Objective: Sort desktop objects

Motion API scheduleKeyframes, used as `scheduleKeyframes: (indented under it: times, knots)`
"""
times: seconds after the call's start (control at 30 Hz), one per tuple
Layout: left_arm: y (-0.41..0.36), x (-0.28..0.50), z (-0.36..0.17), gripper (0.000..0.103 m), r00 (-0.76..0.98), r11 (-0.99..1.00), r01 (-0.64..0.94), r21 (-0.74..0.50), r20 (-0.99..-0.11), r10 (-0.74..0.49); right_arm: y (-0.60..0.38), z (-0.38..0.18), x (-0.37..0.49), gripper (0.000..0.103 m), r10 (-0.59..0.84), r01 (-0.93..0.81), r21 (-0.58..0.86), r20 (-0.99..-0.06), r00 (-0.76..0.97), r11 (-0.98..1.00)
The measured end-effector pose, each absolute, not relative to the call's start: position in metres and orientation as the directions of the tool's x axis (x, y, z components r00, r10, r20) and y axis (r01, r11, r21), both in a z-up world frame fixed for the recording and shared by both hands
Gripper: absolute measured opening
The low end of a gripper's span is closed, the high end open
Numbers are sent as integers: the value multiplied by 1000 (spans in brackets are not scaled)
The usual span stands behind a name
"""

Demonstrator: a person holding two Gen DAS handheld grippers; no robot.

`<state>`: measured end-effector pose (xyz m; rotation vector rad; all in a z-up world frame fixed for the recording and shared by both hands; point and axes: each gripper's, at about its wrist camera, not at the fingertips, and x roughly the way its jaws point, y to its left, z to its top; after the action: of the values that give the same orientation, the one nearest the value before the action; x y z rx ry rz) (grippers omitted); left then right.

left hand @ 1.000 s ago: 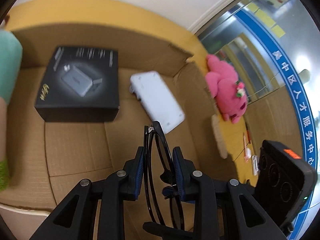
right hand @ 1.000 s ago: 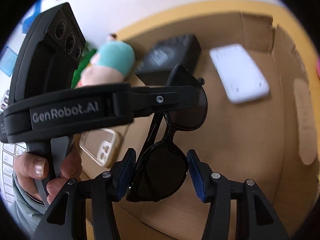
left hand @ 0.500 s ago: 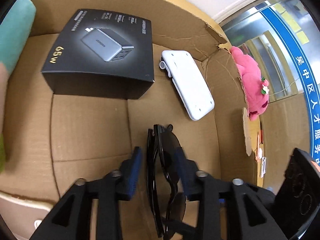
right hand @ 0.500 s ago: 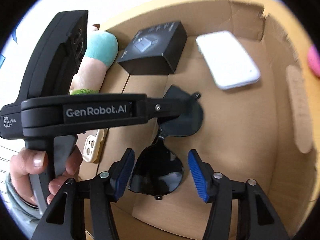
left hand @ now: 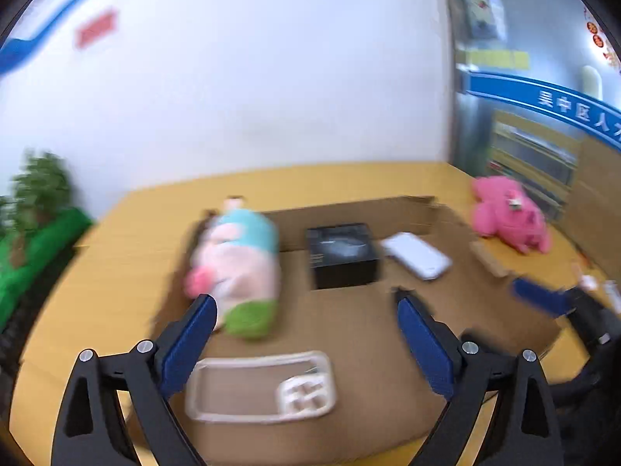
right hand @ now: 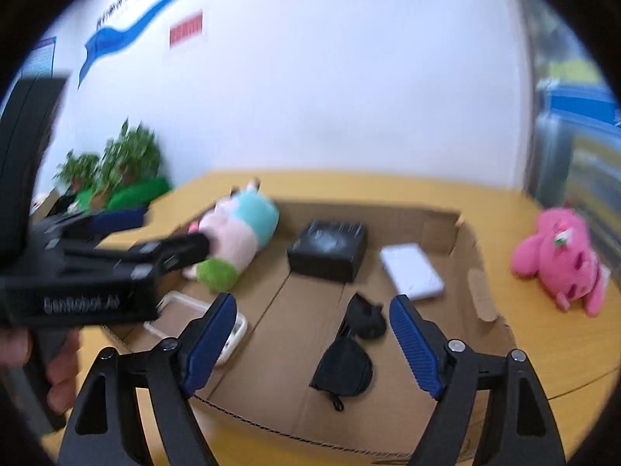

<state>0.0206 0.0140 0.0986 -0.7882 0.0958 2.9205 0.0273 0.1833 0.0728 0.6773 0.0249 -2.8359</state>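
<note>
Your sunglasses (right hand: 351, 343) now lie folded on the floor of the cardboard box (right hand: 471, 250), near its front edge, with nothing gripping them. Further back in the same box sit the black carton (right hand: 328, 248) and, just beside it to the right, the white flat device (right hand: 412, 272). By the look of it, those three are sorted.

The striped plush toy (right hand: 236, 235) leans across the box's left wall, partly in and partly out; you cannot tell from either view whether it counts as placed. The clear phone case (left hand: 264, 386) rests at the box's front left corner, and the blur hides whether it is inside or on the rim. The pink plush toy (right hand: 561, 258) is plainly left to do: it lies on the yellow tabletop (right hand: 555, 334), well apart from the box on the right side. A few small items on the tabletop at the far right of the left view are too blurred to name.

Your left tongs (left hand: 306, 343) are spread wide and hold nothing, hanging above the phone case. Your right tongs (right hand: 312, 343) are also spread wide and empty, above the sunglasses without touching them. Judging from this, the pink plush toy and perhaps the phone case are your remaining pieces.
</note>
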Motion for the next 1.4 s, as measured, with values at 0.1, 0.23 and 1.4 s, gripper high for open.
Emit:
scheduleKeyframes:
  times: [0.1,0.23,1.4]
  knots:
    - [3,41,70,97,-882,-994,-67,81,-471,21,179,61,37,85,-135,151,-9,-392,-910,-989]
    - [-3,39,43,97,-867,-994,-36,107,-499,-23,185,35,28,85,-98,92,33,-419,-903,-995]
    - [-9,48,19,102,-897,-999,20,37,-442,-34,189,14,36,102,-9,10,1,-450,-893,-1000]
